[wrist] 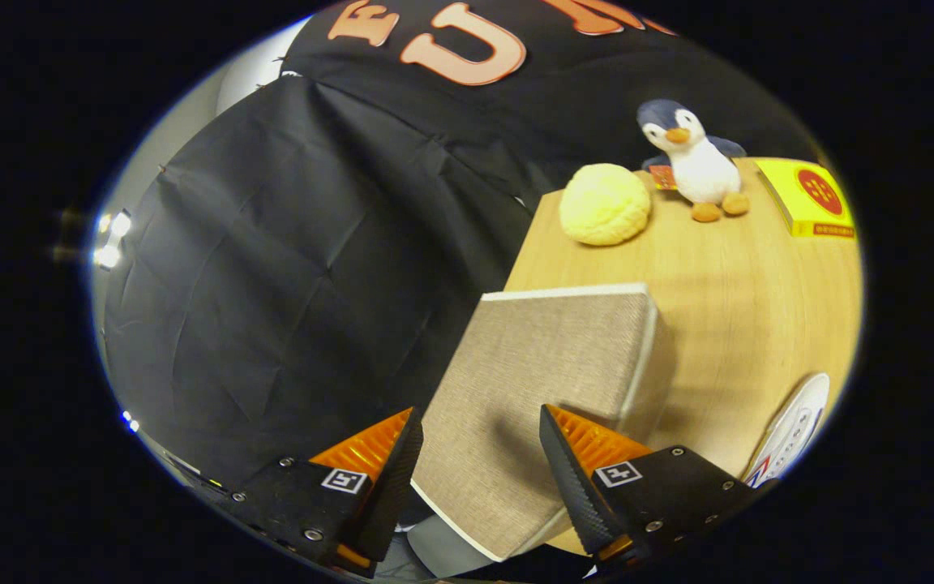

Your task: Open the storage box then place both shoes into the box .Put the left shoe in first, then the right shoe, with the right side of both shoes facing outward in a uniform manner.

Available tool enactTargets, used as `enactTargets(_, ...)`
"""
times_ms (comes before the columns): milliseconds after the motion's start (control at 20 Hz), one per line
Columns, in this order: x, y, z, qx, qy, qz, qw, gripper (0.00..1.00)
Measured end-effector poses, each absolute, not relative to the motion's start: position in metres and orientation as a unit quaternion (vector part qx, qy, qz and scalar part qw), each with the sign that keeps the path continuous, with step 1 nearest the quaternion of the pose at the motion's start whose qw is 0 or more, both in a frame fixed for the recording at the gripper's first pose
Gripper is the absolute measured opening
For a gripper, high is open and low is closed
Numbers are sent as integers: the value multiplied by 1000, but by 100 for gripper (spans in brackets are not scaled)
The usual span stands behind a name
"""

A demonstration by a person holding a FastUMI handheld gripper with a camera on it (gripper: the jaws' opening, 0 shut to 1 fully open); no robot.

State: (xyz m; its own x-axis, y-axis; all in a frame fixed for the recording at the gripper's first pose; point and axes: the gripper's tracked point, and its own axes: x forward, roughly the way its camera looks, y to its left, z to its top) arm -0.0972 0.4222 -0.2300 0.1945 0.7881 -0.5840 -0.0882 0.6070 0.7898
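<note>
A beige fabric-covered storage box [548,381] with white edging sits on the wooden table [743,324], its lid closed. My gripper [479,426] hovers above the near part of the lid, open, with the lid's surface showing between the fingers and nothing held. A white shoe [795,434] with dark eyelets and red-blue trim lies on the table to the right of the box, beyond the right finger, partly cut off.
At the table's far end stand a pale yellow fluffy ball [603,204], a plush penguin [694,162] and a yellow box with a red emblem [809,199]. The black cloth wall hangs to the left of the table's edge.
</note>
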Motion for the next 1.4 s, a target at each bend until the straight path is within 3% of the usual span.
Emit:
enactTargets(250,-91,394,-237,386,530,304,691,87)
enactTargets(550,-130,369,-271,392,564,279,671,88)
enactTargets(850,-135,377,-240,435,530,321,653,87)
enactTargets(1400,-135,379,-257,433,543,310,649,87)
